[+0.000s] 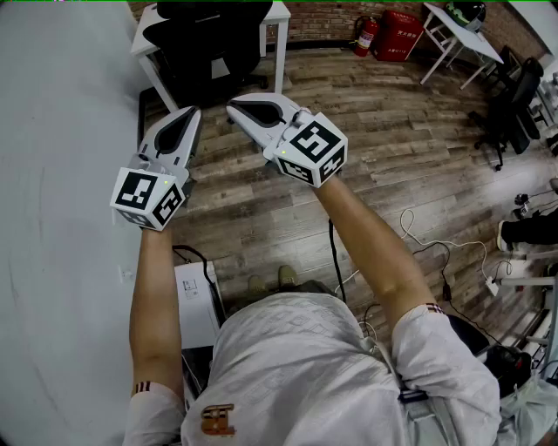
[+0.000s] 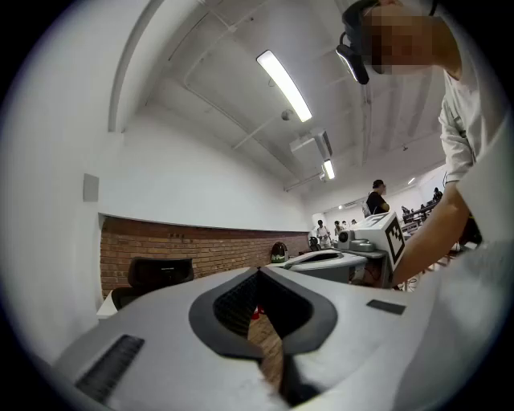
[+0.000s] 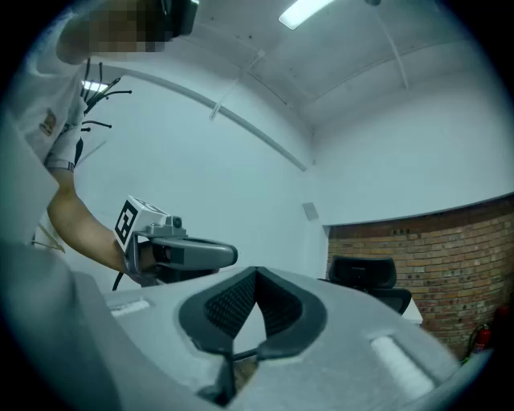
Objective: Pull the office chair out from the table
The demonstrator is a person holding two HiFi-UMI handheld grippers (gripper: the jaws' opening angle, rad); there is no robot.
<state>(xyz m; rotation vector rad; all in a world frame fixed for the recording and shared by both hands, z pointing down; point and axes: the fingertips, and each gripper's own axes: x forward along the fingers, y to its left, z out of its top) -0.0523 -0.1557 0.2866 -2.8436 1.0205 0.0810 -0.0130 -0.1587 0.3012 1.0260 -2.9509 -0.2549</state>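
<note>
Office chair (image 1: 209,43), black, high back, sits at the far left of the scene, pushed in under the white table (image 1: 279,12), close to the white wall (image 1: 61,174). Seat and back are under or against the table edge; the base is mostly in shadow and hard to make out.

Left gripper (image 1: 193,111) is held out level, jaws pressed together, nothing between them. Right gripper (image 1: 232,106) is just beside it on the right, also level, jaws together and empty. Tips of both point toward the chair and angle slightly in toward each other, close but not touching. Neither touches the chair or the table. Both of the person's forearms are stretched forward, and the marker cubes sit at the near ends of the grippers.

The left gripper view shows its closed jaw tips with the chair back beyond them to the left, in front of a brick wall (image 2: 201,249). The right gripper shows off to the right in that view, with people standing far back in the room. The right gripper view shows its own jaws closed, with the chair to the right of them and well apart, and the left gripper to their left.

Wood floor (image 1: 392,148) lies under everything. Fire extinguisher (image 1: 366,35) and a red box (image 1: 401,35) stand at the far wall. A second white table (image 1: 462,35) is at far right, with another black chair (image 1: 514,104) near it. Loose cables (image 1: 418,244) lie on the floor at near right. A white box (image 1: 196,300) is on the floor at near left, by the person's feet.
</note>
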